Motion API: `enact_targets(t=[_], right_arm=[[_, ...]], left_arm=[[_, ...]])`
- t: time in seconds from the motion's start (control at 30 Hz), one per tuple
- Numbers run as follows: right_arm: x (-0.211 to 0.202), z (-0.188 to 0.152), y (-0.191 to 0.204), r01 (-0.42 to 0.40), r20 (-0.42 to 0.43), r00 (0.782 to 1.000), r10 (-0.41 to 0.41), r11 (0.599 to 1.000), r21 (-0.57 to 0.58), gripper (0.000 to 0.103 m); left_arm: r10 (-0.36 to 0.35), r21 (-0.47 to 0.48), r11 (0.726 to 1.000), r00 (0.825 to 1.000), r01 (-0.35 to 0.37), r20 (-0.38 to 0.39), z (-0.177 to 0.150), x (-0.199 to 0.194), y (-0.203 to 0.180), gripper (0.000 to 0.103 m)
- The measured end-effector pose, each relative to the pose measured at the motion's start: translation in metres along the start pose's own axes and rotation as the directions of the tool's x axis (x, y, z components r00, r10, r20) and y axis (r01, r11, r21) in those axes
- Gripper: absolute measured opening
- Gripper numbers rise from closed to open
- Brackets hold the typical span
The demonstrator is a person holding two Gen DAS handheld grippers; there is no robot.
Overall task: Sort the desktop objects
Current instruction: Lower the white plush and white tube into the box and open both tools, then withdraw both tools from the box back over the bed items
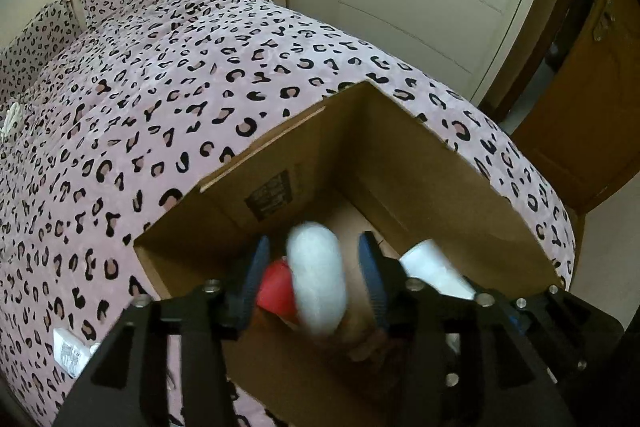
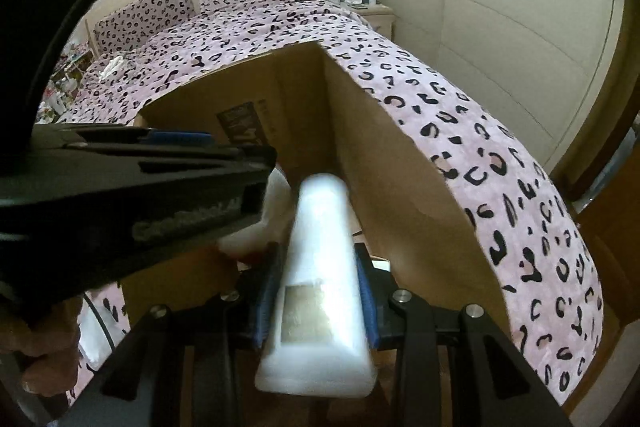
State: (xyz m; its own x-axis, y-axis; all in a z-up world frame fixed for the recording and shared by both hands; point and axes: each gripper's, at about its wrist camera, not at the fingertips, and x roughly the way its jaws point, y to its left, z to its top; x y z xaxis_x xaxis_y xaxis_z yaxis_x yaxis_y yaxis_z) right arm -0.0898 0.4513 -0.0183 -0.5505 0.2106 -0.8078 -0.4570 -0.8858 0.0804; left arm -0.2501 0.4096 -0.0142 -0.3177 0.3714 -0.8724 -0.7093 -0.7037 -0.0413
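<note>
Left gripper (image 1: pixel 314 267), fingers spread, is releasing a blurred white-and-red oval object (image 1: pixel 316 279); right gripper (image 2: pixel 318 291) is clamping a white cylindrical tube (image 2: pixel 320 259) over the brown cardboard box (image 1: pixel 420 163).

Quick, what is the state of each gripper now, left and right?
Left gripper: open, fingers apart, white oval object blurred between them, apparently not clamped.
Right gripper: shut on white bottle, over the cardboard box.

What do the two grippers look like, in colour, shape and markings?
Both are matte black frames with angular cut-outs and silver round bolts. The left gripper and the right gripper each carry two blue ribbed fingers. In the right view, grey blurred lettering runs along the side of the left gripper; it cannot be read.
</note>
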Motion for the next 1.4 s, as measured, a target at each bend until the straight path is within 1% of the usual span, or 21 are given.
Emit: enact_targets(t=[0.03,0.13,0.17,0.23,0.37,0.47,0.6,0.73,0.9,1.0,1.13,1.23,1.4], right_arm=[[-0.001,0.001,-0.001,0.0,-0.007,1.0,0.0,1.0,0.005,0.036],[-0.008,0.003,-0.005,0.004,-0.005,1.0,-0.004,1.0,0.023,0.037],[-0.012,0.003,-0.007,0.006,-0.001,1.0,-0.005,1.0,0.031,0.037],[-0.022,0.004,-0.01,-0.003,0.02,1.0,0.003,0.999,0.042,0.037],[-0.051,0.005,-0.012,-0.008,0.064,0.998,0.005,0.999,0.05,0.037],[-0.071,0.005,-0.011,-0.005,0.091,0.996,0.001,0.999,0.044,0.038],[-0.091,0.002,-0.006,-0.031,0.113,0.993,0.025,0.998,0.053,0.038],[-0.107,-0.007,0.006,-0.052,0.119,0.992,0.047,0.998,0.043,0.038],[-0.122,-0.022,0.034,-0.094,0.115,0.989,0.092,0.996,0.012,0.038],[-0.128,-0.032,0.055,-0.12,0.107,0.987,0.122,0.993,-0.021,0.038],[-0.133,-0.048,0.086,-0.169,0.088,0.981,0.175,0.983,-0.066,0.038],[-0.133,-0.059,0.106,-0.199,0.072,0.976,0.206,0.976,-0.09,0.038],[-0.133,-0.078,0.14,-0.242,0.037,0.968,0.249,0.96,-0.141,0.038]], left_arm=[[0.001,0.0,1.0,1.0,-0.001,0.007,0.001,-0.002,0.0,0.062],[0.004,0.007,1.0,1.0,-0.004,0.026,0.003,-0.012,-0.001,0.065],[0.004,0.008,1.0,1.0,-0.005,0.031,0.004,-0.014,-0.001,0.069],[0.006,0.006,1.0,0.999,-0.006,0.042,0.006,-0.022,-0.001,0.072],[0.016,-0.004,1.0,0.997,-0.015,0.072,0.002,-0.046,0.001,0.072],[0.029,-0.021,0.999,0.996,-0.027,0.09,-0.008,-0.067,0.005,0.072],[0.054,-0.042,0.998,0.994,-0.05,0.098,-0.033,-0.096,0.012,0.073],[0.101,-0.086,0.992,0.989,-0.092,0.108,-0.071,-0.126,0.025,0.073],[0.128,-0.154,0.982,0.987,-0.113,0.095,-0.12,-0.152,0.04,0.073],[0.162,-0.188,0.972,0.983,-0.144,0.082,-0.153,-0.167,0.05,0.073],[0.171,-0.255,0.955,0.983,-0.151,0.06,-0.189,-0.182,0.067,0.073],[0.204,-0.291,0.939,0.978,-0.182,0.047,-0.211,-0.191,0.078,0.073],[0.23,-0.364,0.909,0.973,-0.204,0.03,-0.244,-0.205,0.101,0.073]])
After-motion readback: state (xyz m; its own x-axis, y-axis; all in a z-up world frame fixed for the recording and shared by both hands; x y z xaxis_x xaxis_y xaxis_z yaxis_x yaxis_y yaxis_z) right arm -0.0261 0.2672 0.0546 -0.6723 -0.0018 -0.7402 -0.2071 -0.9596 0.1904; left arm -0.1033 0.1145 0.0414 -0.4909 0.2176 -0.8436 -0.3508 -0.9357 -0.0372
